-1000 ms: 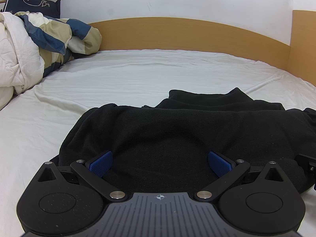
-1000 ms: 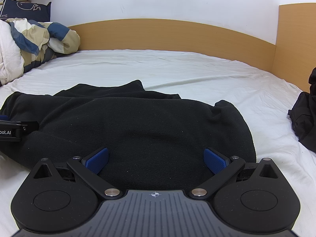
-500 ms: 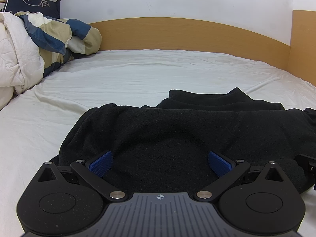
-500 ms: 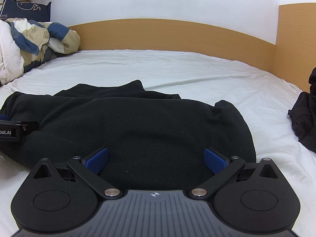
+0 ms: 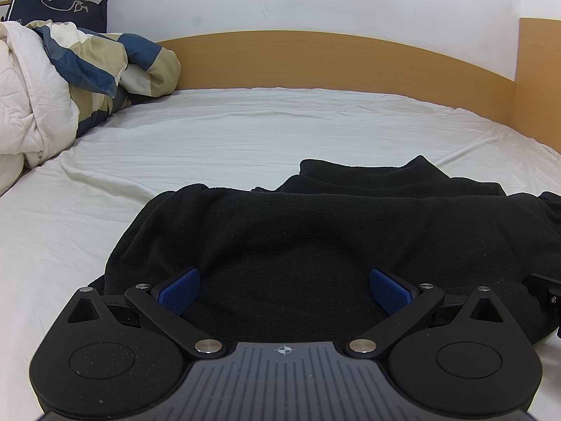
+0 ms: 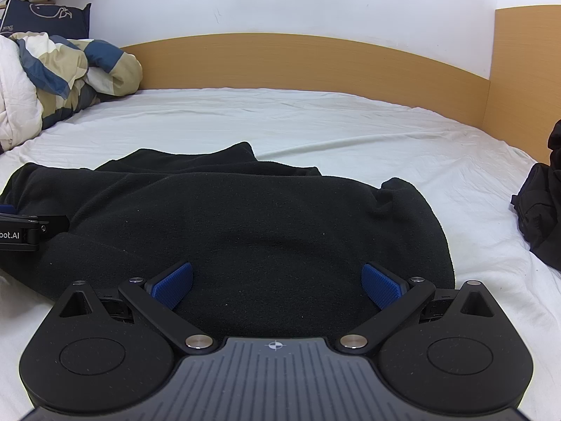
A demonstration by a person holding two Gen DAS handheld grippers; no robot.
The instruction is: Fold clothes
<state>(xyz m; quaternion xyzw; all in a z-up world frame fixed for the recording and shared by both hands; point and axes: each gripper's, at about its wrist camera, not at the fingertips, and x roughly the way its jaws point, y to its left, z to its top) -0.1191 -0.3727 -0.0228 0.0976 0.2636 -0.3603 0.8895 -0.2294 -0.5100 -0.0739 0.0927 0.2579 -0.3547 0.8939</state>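
Note:
A black fleece garment (image 5: 315,238) (image 6: 245,224) lies in a loose, partly folded heap on the white bed sheet (image 5: 210,140) (image 6: 350,126). My left gripper (image 5: 284,286) hovers open at its near left edge, blue pads spread wide with only fabric below them. My right gripper (image 6: 277,282) stands open the same way at the near right part of the garment. The right gripper's tip shows at the left wrist view's right edge (image 5: 547,287); the left gripper's side shows at the right wrist view's left edge (image 6: 24,231).
A bunched white and blue-beige quilt (image 5: 70,77) (image 6: 52,73) and a navy pillow (image 5: 59,7) sit at the far left. A wooden headboard (image 5: 333,59) (image 6: 298,63) bounds the bed's far side. Another dark garment (image 6: 541,210) lies at the right edge.

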